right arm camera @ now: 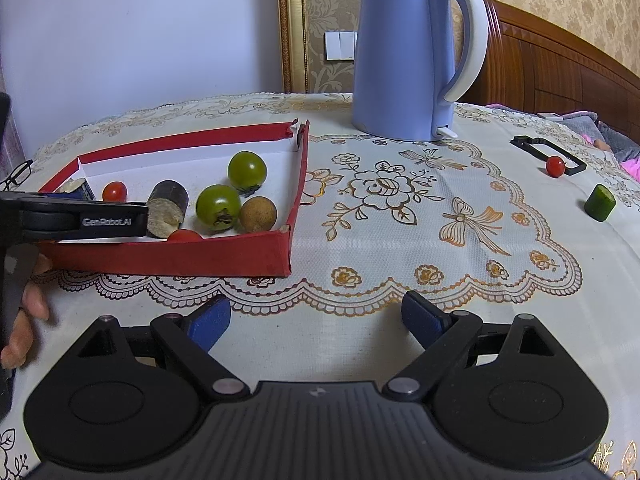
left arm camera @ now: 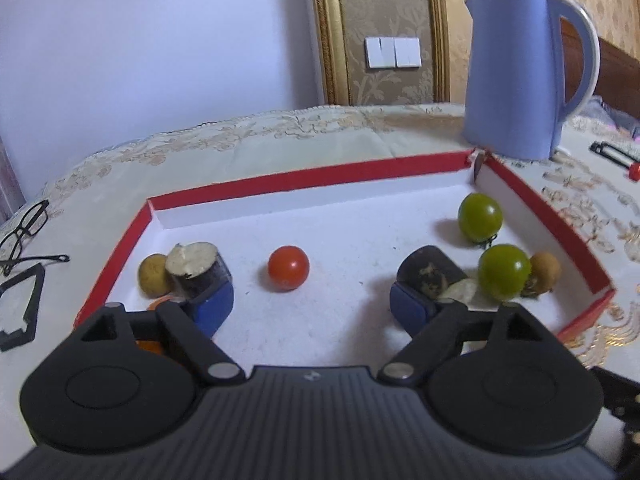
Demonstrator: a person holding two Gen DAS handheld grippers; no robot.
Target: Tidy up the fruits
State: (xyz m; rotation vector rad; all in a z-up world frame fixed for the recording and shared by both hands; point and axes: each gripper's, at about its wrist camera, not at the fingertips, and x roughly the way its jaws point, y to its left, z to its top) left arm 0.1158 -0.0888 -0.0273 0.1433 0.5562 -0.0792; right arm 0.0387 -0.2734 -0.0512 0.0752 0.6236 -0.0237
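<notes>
So our surface (right arm camera: 400, 240) is covered in a cream floral cloth, wallpaper behind. Our left gripper (left arm camera: 312, 300) sits released inside the red tray (left arm camera: 304, 178), with a red cherry tomato (left arm camera: 288, 268) loose in the gap, untouched. Two dark cut chunks (left arm camera: 198, 270) crowd its fingers; something orange is mostly hidden under the left finger, can't tell what. Two green tomatoes (left arm camera: 480, 217) and a brown longan (left arm camera: 545, 267) sit right. Our right gripper (right arm camera: 316, 320) hangs wide open, empty, over bare cloth. Further out: blue kettle (right arm camera: 400, 60), another red tomato (right arm camera: 555, 166), a green chunk (right arm camera: 599, 202), glasses (left arm camera: 24, 228) cut off at the edge.
</notes>
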